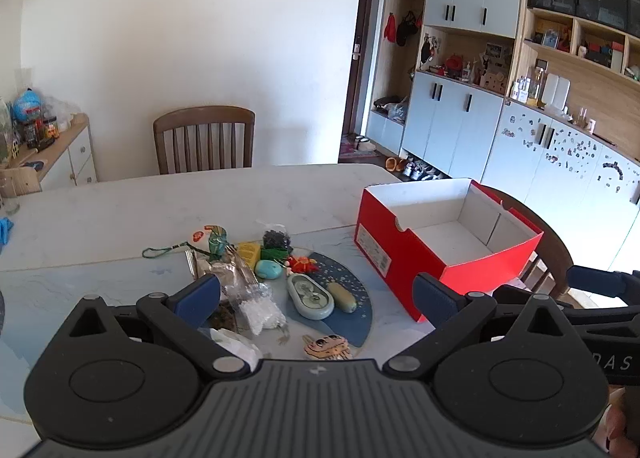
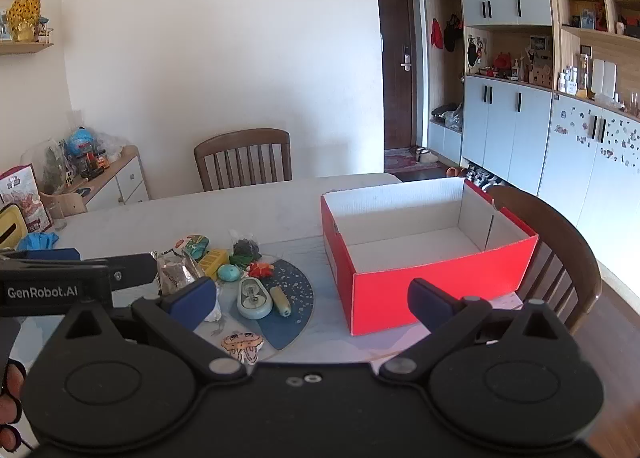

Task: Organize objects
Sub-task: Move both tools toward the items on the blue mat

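On the table, towards its near left part, lies a heap of small things, and going from the left there is first a green cord stretched out flat, then a round white-and-teal piece whose make is hard to tell. Beside it sits a yellow block, with a clear bag of dark bits just behind it and something green under that bag. A crumpled foil packet and a clear bag of white bits lie nearer, both partly hidden behind the left gripper. A turquoise oval and a small red figure rest at the far edge of a dark blue mat. On the mat lie a pale blue case, open side up, and an olive roller just beside it. A cartoon patch lies at the mat's near edge, its lower part cut off by the gripper body.

The left gripper's fingers are spread wide, with nothing between them. To the right stands the red box, open and white inside, near the table's right edge, well apart from the heap. A chair shows behind it, mostly covered by the box.

The right gripper hangs above the near edge with its fingers likewise spread and holding nothing. In its view the left gripper enters from the left and hides part of the foil packet.
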{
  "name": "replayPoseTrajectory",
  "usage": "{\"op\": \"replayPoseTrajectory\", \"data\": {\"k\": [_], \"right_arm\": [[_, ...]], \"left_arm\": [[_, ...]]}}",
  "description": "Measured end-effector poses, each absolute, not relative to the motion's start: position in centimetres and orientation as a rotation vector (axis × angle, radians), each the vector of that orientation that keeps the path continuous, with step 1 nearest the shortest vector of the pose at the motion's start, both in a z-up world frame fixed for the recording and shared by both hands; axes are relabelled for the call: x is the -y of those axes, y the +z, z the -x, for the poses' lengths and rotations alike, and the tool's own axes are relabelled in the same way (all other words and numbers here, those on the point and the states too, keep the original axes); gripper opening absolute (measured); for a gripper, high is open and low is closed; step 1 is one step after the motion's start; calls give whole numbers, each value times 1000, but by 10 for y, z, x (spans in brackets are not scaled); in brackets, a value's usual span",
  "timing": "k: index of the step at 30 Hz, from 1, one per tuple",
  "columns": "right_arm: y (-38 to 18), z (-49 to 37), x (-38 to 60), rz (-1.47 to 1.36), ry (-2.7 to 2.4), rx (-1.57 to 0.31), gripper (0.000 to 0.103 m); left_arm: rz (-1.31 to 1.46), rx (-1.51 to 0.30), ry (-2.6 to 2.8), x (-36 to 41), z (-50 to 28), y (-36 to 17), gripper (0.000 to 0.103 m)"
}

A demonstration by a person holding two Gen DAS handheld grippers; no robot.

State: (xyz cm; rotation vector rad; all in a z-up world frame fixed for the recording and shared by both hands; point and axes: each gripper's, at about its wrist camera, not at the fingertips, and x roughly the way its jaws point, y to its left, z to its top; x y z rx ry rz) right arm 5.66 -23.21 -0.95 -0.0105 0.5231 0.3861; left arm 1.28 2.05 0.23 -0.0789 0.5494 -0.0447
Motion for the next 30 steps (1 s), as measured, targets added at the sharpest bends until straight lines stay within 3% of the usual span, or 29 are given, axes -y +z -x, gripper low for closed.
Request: {"op": "replayPoseTrajectory", "data": {"k": [30], "right_arm": [[-5, -74, 174, 70, 480, -529, 102]], "left_arm": [[96, -551, -28, -81, -38, -7, 103]]}}
